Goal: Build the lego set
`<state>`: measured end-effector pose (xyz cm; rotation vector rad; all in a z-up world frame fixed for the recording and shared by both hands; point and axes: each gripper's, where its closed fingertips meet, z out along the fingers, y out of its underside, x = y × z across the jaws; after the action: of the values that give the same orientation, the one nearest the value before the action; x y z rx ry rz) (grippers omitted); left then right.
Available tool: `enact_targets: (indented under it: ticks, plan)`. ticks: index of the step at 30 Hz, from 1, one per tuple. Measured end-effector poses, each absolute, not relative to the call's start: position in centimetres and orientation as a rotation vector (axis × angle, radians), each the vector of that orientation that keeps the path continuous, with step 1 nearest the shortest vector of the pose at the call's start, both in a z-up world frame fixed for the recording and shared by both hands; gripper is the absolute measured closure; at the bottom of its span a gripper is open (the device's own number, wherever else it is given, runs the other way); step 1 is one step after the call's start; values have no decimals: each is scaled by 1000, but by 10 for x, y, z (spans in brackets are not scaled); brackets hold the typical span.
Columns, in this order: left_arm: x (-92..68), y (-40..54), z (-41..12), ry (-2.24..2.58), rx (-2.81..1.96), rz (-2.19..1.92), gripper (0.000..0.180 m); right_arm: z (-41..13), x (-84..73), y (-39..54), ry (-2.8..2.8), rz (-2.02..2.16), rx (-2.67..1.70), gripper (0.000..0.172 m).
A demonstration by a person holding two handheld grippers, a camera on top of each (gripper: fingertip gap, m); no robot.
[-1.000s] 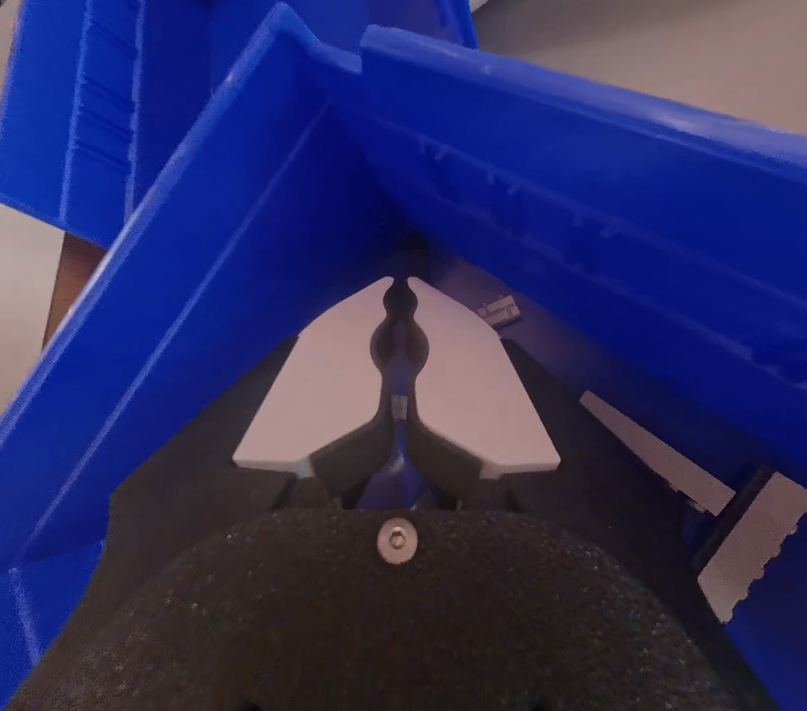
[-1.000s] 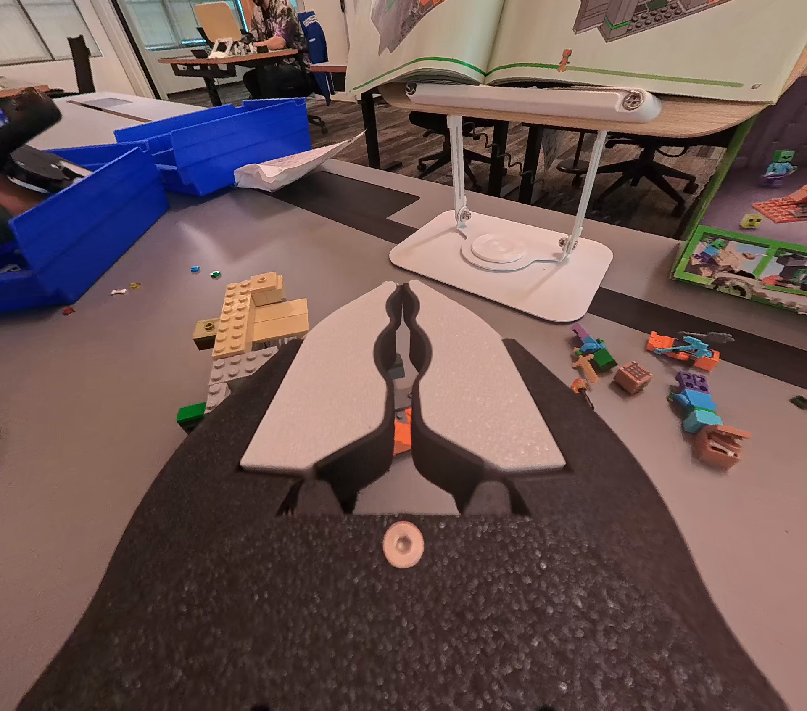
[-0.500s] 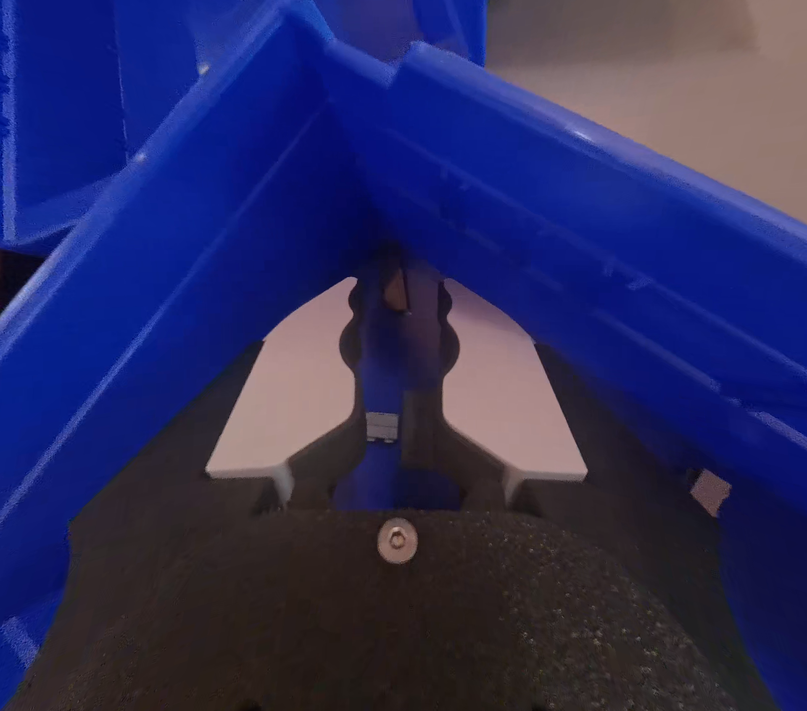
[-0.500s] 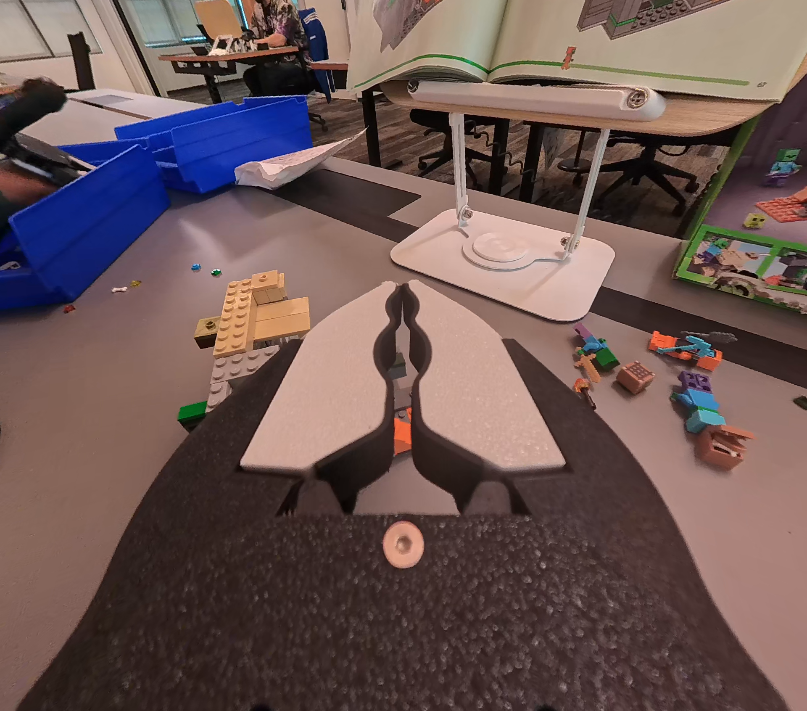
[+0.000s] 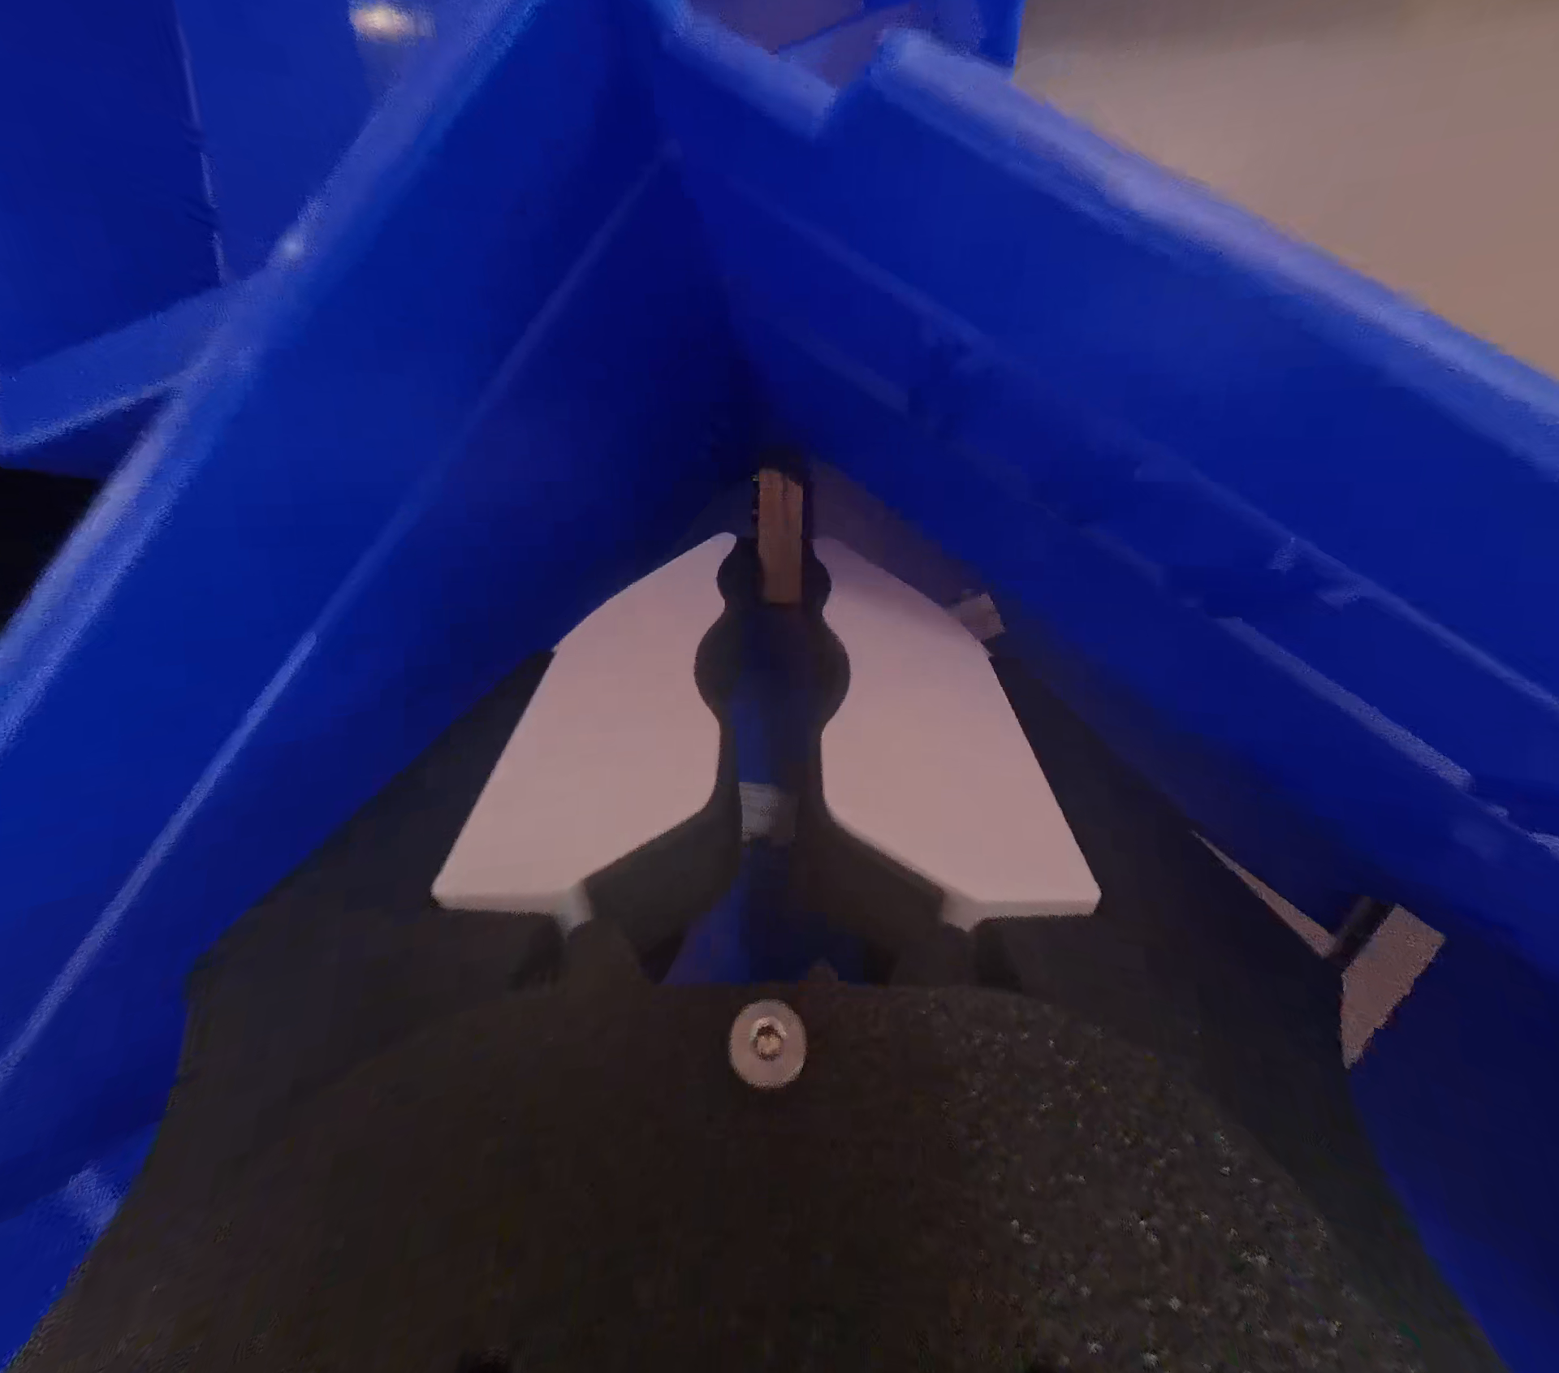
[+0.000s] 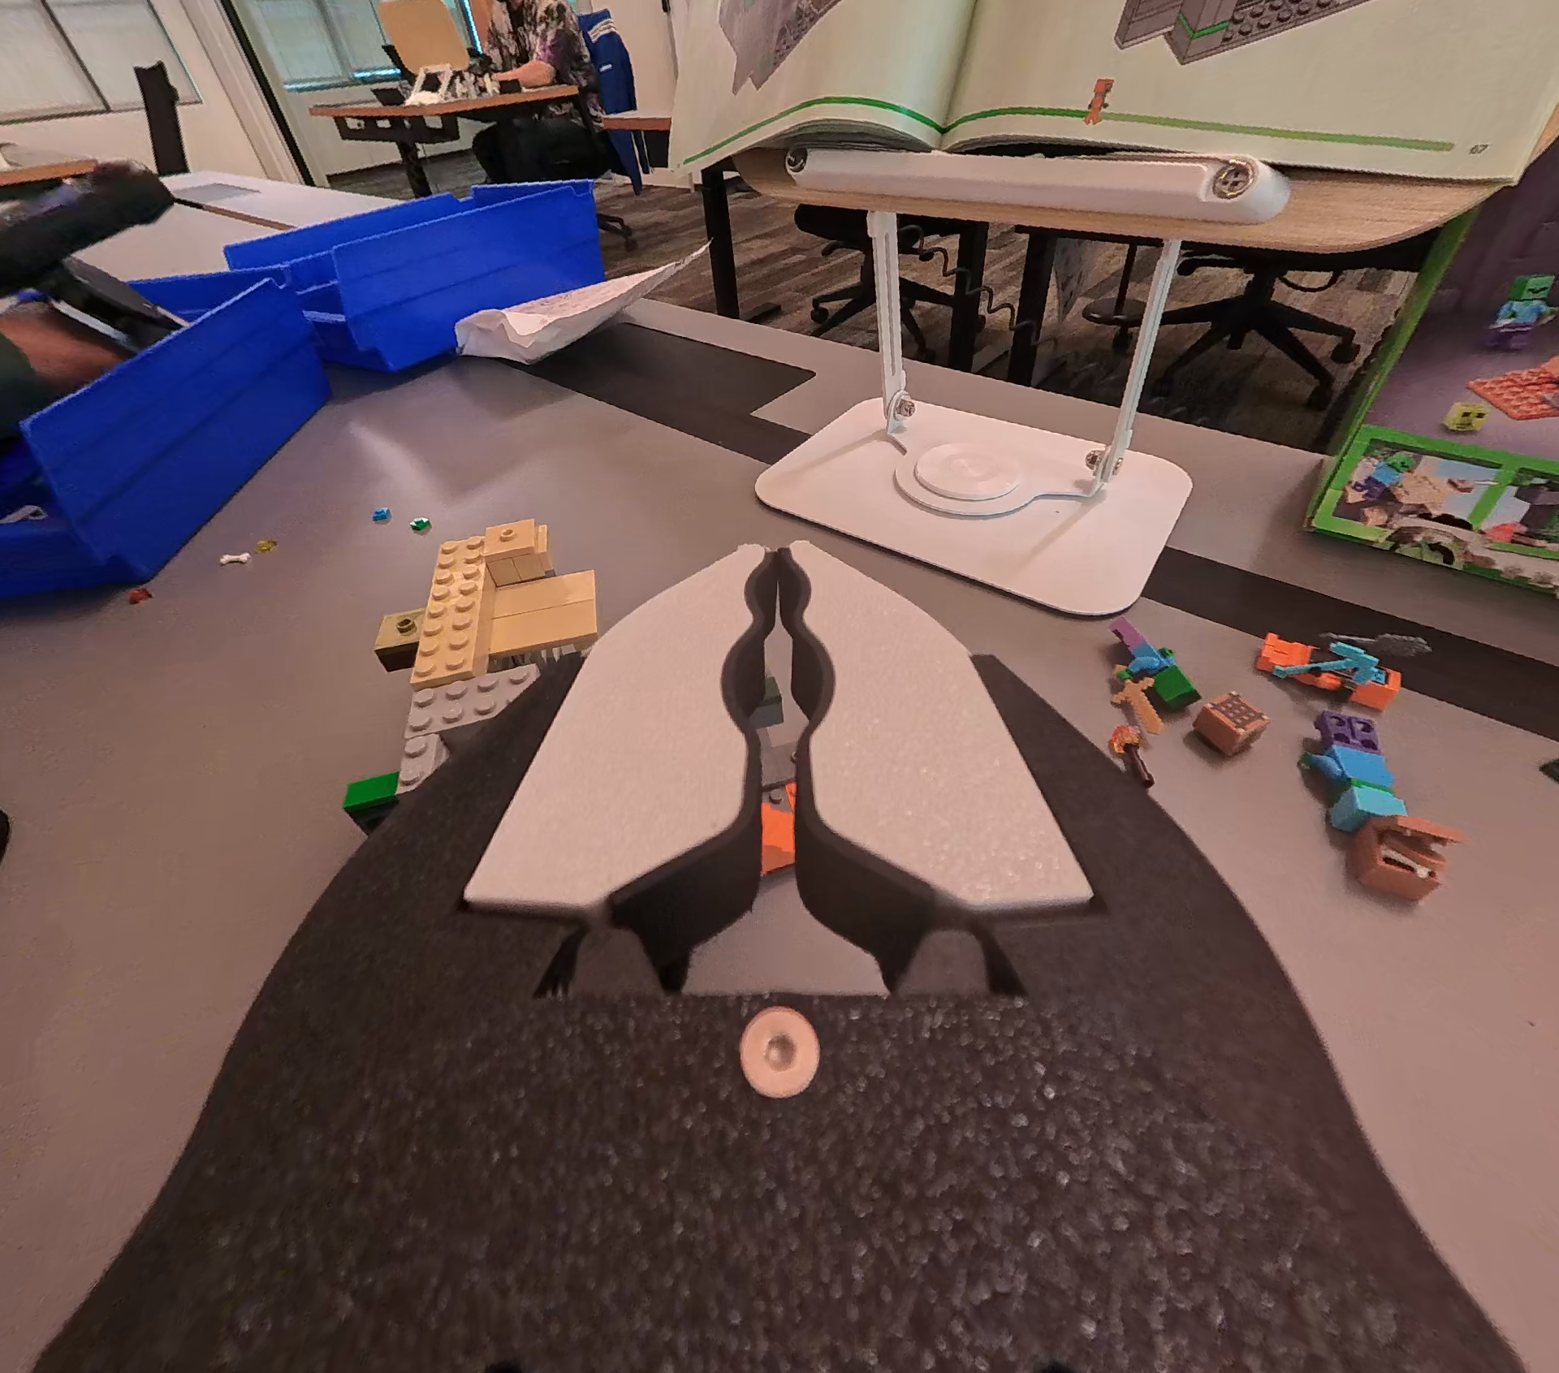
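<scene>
**A:** What's at the left gripper [image 5: 780, 548]?

**B:** It's inside the corner of a blue bin [image 5: 422, 489], clamped on a small tan piece [image 5: 778, 548] that stands upright between its tips, long axis pointing at the corner.

**A:** And the right gripper [image 6: 776, 556]?

**B:** Clenched on nothing, over the tabletop [image 6: 590, 455] (tan brick build [image 6: 498, 599] just left of it, white book stand [image 6: 979, 497] beyond, well apart from the bin).
</scene>
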<state>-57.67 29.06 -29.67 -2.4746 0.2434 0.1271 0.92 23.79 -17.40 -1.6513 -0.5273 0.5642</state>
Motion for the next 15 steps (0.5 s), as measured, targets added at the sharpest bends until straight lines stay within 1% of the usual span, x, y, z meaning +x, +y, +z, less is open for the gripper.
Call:
enact_targets:
  ticks: [3, 8, 12, 15]
  plan:
    - [-576, 287, -266, 281, -2394, 203, 168, -172, 8, 237, -530, 568, -1644, 172]
    - [-542, 277, -181, 407, -2161, 271, 167, -165, 5, 232, -541, 574, -1621, 172]
    - [-461, 259, -128, 634, -1937, 287, 169, -155, -2, 223, -588, 606, -1593, 171]
    - [-382, 239, -111, 807, -1782, 227, 169, -149, -24, 204, -713, 726, -1600, 168]
